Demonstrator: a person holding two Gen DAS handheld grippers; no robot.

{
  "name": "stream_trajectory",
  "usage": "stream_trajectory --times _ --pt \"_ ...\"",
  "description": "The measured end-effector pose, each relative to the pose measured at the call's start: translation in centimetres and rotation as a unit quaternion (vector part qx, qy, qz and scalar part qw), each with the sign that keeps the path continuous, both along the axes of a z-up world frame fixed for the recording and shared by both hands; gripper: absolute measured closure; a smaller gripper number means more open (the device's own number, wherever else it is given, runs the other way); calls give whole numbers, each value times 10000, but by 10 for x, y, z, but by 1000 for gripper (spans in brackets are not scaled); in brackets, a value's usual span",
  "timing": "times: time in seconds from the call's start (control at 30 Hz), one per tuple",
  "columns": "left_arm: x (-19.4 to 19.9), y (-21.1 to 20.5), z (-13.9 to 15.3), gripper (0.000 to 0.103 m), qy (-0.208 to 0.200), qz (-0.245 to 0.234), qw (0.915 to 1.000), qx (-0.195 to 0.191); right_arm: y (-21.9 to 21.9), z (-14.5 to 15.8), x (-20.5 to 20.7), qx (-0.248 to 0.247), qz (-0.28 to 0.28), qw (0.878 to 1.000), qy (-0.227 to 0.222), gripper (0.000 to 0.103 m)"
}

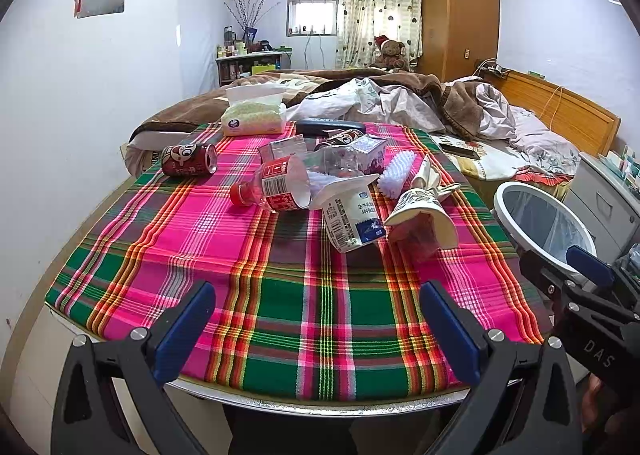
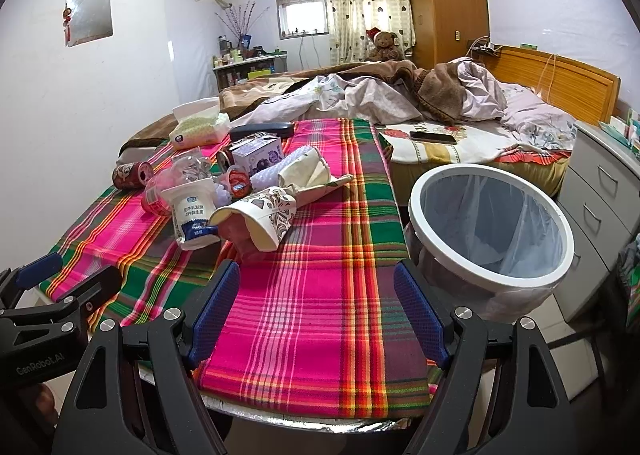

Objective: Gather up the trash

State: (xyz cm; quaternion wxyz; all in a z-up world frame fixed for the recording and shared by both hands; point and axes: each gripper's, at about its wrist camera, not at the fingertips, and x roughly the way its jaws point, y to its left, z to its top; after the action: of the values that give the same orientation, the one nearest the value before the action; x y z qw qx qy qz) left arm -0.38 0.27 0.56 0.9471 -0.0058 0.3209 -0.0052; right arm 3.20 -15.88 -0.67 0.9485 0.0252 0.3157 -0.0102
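Note:
Trash lies in a heap on the plaid-covered table [image 1: 304, 315]: a red can [image 1: 188, 161], a cut plastic bottle with a red label [image 1: 276, 187], a white yoghurt pouch [image 1: 352, 219] and a crushed patterned paper cup [image 1: 420, 211]. The pouch [image 2: 192, 215] and the cup [image 2: 256, 219] also show in the right wrist view. A white bin with a clear liner [image 2: 490, 223] stands at the table's right edge. My left gripper [image 1: 318, 319] is open and empty over the table's near edge. My right gripper [image 2: 318, 307] is open and empty, left of the bin.
A tissue pack [image 1: 254, 111], a dark case [image 1: 330, 125] and small purple cartons [image 2: 256, 153] sit at the table's far side. An unmade bed [image 2: 440, 111] with a phone [image 2: 432, 137] lies behind. Grey drawers [image 2: 600, 195] stand at the right.

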Motion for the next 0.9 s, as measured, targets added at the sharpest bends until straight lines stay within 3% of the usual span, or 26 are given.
stream_trajectory --times 0.9 --pt "-5 3 3 0 -1 16 10000 -30 1 1 -1 4 2 10000 -13 22"
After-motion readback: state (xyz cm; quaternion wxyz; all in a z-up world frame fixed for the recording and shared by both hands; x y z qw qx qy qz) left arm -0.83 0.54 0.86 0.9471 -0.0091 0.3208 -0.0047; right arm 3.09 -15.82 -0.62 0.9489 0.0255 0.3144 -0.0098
